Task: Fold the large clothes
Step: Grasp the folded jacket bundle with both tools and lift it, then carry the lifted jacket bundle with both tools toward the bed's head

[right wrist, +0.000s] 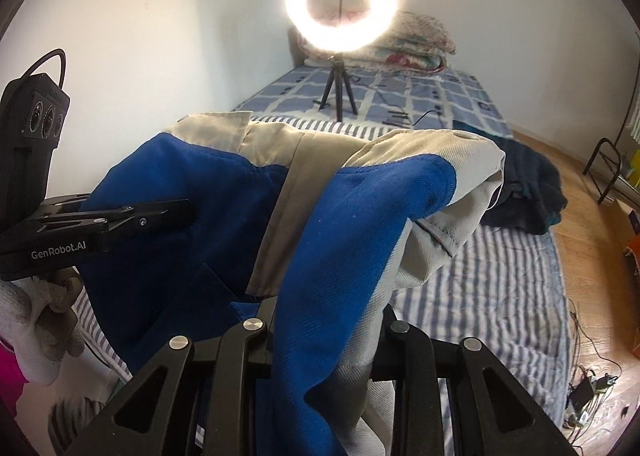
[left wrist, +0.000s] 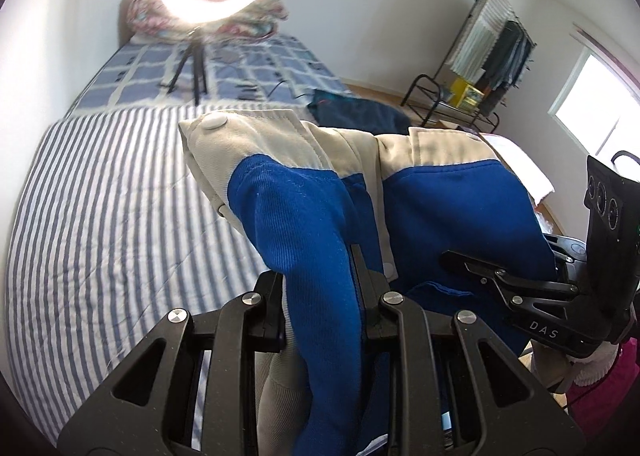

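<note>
A large blue and beige jacket point(left wrist: 440, 196) with round white snaps hangs lifted above the striped bed. My left gripper point(left wrist: 320, 292) is shut on a bunched fold of its blue cloth. My right gripper point(right wrist: 328, 320) is shut on another blue and beige fold of the same jacket point(right wrist: 224, 192). In the left wrist view the right gripper point(left wrist: 472, 266) shows at the right, clamped on the cloth. The left gripper point(right wrist: 176, 212) appears at the left of the right wrist view, pinching the jacket. Both sets of fingertips are buried in fabric.
The striped blanket point(left wrist: 100, 216) covers the near bed; a checked sheet point(left wrist: 256, 68) lies beyond. A glowing ring light on a tripod point(right wrist: 340, 12) stands on the bed. A dark garment point(right wrist: 528, 192) lies at the bed's right edge. A clothes rack point(left wrist: 492, 52) and wooden floor point(right wrist: 592, 240) are to the right.
</note>
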Available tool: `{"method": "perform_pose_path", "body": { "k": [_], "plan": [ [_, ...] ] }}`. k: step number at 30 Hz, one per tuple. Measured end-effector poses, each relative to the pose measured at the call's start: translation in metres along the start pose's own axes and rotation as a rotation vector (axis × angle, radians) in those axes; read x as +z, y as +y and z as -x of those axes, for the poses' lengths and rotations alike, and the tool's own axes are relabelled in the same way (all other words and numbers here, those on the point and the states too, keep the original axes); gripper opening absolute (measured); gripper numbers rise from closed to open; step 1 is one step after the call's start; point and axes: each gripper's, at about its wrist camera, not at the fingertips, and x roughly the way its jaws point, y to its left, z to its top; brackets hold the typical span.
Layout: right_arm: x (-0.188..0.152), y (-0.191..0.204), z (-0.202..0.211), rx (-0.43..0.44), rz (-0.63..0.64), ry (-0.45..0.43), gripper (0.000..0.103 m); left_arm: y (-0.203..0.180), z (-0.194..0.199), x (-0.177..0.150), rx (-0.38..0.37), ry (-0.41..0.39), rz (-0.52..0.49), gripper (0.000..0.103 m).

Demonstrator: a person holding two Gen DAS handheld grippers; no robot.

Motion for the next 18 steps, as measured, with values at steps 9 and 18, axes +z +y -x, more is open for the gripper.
{"method": "perform_pose_path", "body": {
  "k": [9, 18],
  "plan": [
    [0.014, -0.062, 0.027, -0.067, -0.031, -0.06, 0.026, -0.065, -0.029, 0.044, -0.051, -0.019, -0.075, 0.023],
    [0.048, -0.136, 0.008, -0.142, -0.064, -0.073, 0.026, -0.106, -0.105, 0.099, -0.098, -0.024, -0.091, 0.023]
  ]
}}
